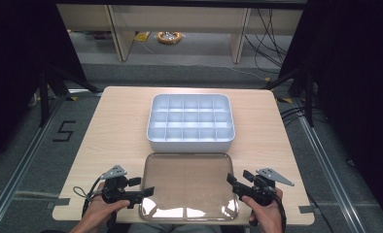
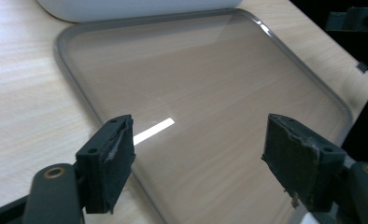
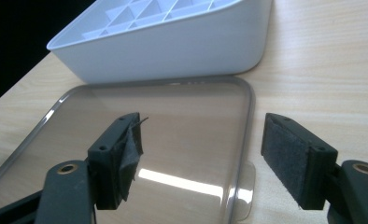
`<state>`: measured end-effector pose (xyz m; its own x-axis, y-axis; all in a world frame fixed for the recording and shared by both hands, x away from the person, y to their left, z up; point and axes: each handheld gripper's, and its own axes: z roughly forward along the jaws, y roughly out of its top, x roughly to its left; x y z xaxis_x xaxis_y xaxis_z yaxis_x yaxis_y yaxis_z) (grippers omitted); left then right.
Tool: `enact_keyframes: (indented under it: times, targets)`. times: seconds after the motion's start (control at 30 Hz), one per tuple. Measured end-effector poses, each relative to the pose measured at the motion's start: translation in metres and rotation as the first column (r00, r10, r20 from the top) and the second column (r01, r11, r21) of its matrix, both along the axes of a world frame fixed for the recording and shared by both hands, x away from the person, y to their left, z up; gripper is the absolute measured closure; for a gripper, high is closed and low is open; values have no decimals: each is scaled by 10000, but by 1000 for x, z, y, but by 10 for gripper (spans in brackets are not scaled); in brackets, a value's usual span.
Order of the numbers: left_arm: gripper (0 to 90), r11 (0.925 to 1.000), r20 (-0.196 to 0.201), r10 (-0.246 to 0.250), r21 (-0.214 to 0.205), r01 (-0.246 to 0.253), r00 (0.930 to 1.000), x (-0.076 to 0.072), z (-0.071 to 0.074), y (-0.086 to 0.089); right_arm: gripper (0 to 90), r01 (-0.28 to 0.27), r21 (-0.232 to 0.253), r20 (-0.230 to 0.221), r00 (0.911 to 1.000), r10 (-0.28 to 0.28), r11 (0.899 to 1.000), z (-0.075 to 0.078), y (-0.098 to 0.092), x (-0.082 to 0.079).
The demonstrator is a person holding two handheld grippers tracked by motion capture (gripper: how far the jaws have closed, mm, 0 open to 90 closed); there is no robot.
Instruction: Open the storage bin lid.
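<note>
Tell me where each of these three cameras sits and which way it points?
High view: above the person's side of the table, looking forward and down at the white box and clear lid; both hands with the left claw and right claw show.
Left claw view: rides the left claw, looking across the lid; its open jaws show.
Right claw view: rides the right claw, facing the lid and box; its open jaws show.
Shared: all three see the lid lying next to the box.

Black hand-held gripper point(image 1: 140, 189) bodies, grey triangular plates, brass-ringed screw holes, black cables
</note>
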<state>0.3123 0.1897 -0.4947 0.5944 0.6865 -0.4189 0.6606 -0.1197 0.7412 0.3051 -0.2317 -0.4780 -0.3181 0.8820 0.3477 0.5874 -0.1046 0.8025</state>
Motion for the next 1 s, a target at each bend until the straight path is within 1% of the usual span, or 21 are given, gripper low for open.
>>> enact_keyframes:
  times: [0.03, 0.07, 0.1, 0.23, 0.27, 0.3, 0.37, 0.43, 0.47, 0.5, 0.53, 0.57, 0.7, 0.73, 0.77, 0.8, 0.83, 0.87, 0.9, 0.93, 1.0]
  targets:
    - [227, 9998, 76, -167, -128, 168, 9998, -1, 0, -1, 291, -74, 32, 165, 9998, 74, 10000, 0, -1, -1]
    - [223, 9999, 227, -132, -80, 134, 9997, -2, 1, -2, 287, 19, 363, -89, 10000, -16, 9993, 2, 2, -4]
    - [220, 9997, 496, -117, 209, 107, 9987, -5, 3, -1, 276, -217, 24, 27, 9998, 217, 9998, 3, 1, -6]
    - [204, 9998, 247, -194, 31, 193, 9995, -9, 3, -1, 269, -397, 89, 180, 9991, 395, 9992, 0, 3, -10]
    - [204, 9998, 259, -149, 140, 146, 9996, -10, 2, 0, 264, -311, 251, -384, 9987, 321, 9992, 3, 5, -14]
    - [201, 9998, 257, -172, 124, 168, 9995, -11, 1, 0, 262, -568, 15, -26, 9984, 568, 9984, 0, 3, -13]
    - [194, 9996, 234, -253, 134, 250, 9994, -15, 0, 0, 260, -633, 188, 49, 9980, 632, 9978, -1, 4, -15]
    - [194, 9991, 188, -414, 125, 412, 9990, -18, 0, 0, 256, -690, -36, -6, 9976, 690, 9976, -2, 4, -18]
    - [193, 9991, 209, -424, 103, 422, 9989, -19, -1, 0, 256, -448, 416, -369, 9982, 463, 9981, -1, 8, -21]
    - [193, 9993, 173, -379, 12, 379, 9991, -21, -1, 0, 255, -708, 100, -71, 9975, 709, 9974, -2, 6, -20]
    - [193, 9992, 167, -409, 49, 408, 9990, -22, -1, 0, 255, -543, 401, -369, 9978, 558, 9977, -1, 10, -24]
    - [193, 9988, 222, -485, 50, 484, 9986, -25, -1, 2, 253, -855, 104, -36, 9963, 855, 9963, -3, 9, -25]
    - [193, 9981, 193, -613, 44, 613, 9979, -29, -1, 2, 238, -1170, -106, -146, 9930, 1168, 9931, -3, 12, -31]
    - [194, 9752, 1876, -1969, 1388, 1725, 9623, -19, -2, 12, 226, -1115, 277, -361, 9930, 1124, 9934, -4, 16, -37]
    - [194, 9721, 1964, -2097, 1471, 1827, 9578, -20, -2, 13, 218, -1439, -83, -174, 9895, 1437, 9896, -5, 14, -37]
    - [195, 9721, 1964, -2097, 1471, 1827, 9578, -20, -2, 13, 218, -1439, -83, -174, 9895, 1437, 9896, -5, 14, -37]
    - [196, 9645, 2373, -2265, 1900, 1835, 9447, -22, -1, 15, 203, -1638, -55, -428, 9856, 1634, 9865, -6, 15, -42]
    - [196, 9575, 2466, -2395, 2201, 1864, 9390, -23, 0, 17, 202, -1697, -96, -384, 9848, 1692, 9855, -7, 15, -44]
    - [197, 9564, 2665, -2494, 2186, 1936, 9310, -23, -1, 17, 201, -1718, -165, -347, 9846, 1711, 9850, -8, 16, -45]
    - [197, 9957, 272, -923, 136, 919, 9954, -46, -1, 5, 195, -1670, -152, -670, 9839, 1657, 9858, -7, 17, -49]
    - [197, 9940, 336, -1083, 173, 1078, 9935, -47, -2, 6, 191, -2006, -286, -377, 9792, 1995, 9793, -9, 16, -49]
